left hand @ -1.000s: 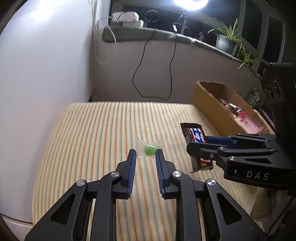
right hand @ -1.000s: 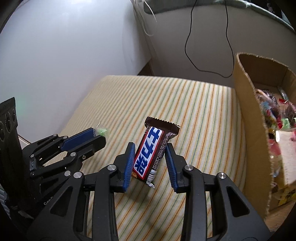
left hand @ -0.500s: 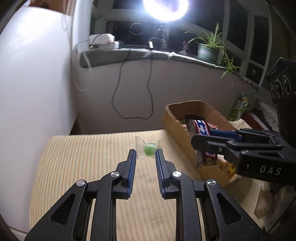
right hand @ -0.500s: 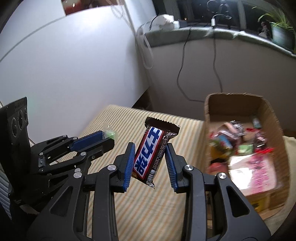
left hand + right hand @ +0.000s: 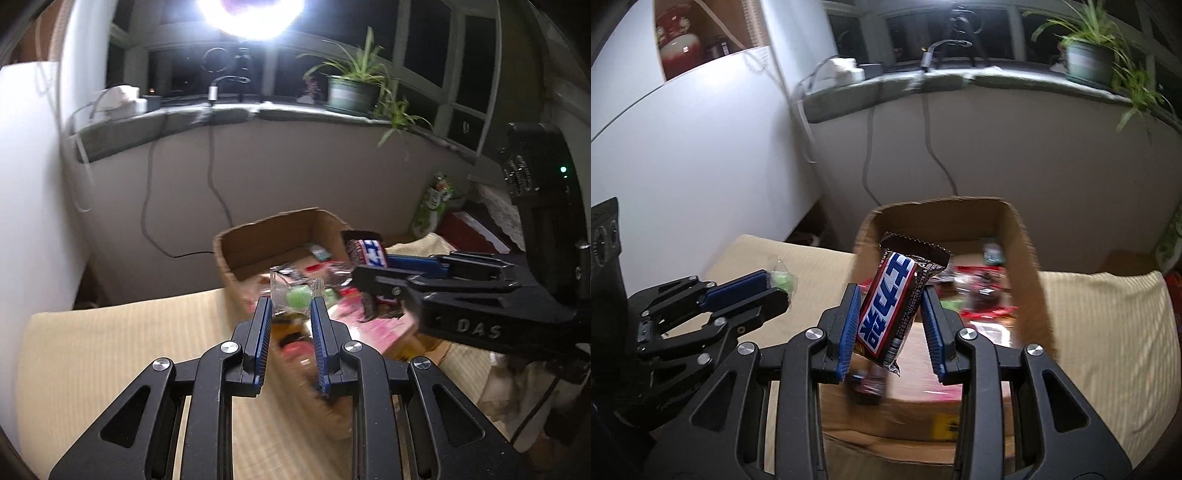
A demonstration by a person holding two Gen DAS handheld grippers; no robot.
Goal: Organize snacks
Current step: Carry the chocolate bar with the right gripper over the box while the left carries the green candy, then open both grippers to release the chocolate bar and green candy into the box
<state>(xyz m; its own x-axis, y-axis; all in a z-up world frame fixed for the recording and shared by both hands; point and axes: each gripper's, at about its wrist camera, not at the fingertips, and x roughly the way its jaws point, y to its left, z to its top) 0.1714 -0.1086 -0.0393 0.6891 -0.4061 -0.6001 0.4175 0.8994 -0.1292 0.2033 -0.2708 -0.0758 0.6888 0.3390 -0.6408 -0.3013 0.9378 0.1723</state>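
My left gripper (image 5: 290, 304) is shut on a green candy in a clear wrapper (image 5: 297, 295), held in the air at the near rim of an open cardboard box (image 5: 266, 236) full of snacks. My right gripper (image 5: 891, 295) is shut on a brown, blue and white chocolate bar (image 5: 892, 302), which stands tilted between the pads over the same cardboard box (image 5: 1027, 266). In the right wrist view the left gripper (image 5: 783, 286) shows at the left with the candy (image 5: 781, 278) at its tip. In the left wrist view the right gripper (image 5: 369, 269) reaches in from the right with the bar (image 5: 367, 253).
The box sits on a cream striped cushion (image 5: 110, 354). A white wall panel (image 5: 683, 166) stands to the left. Behind runs a grey ledge (image 5: 258, 110) with hanging cables, a potted plant (image 5: 351, 92) and a bright ring lamp (image 5: 251, 14). Packets and a red box (image 5: 465, 229) lie right.
Both grippers have swung to the right and risen with their snacks, from over the striped cushion to over the cardboard box. Neither grip has changed.
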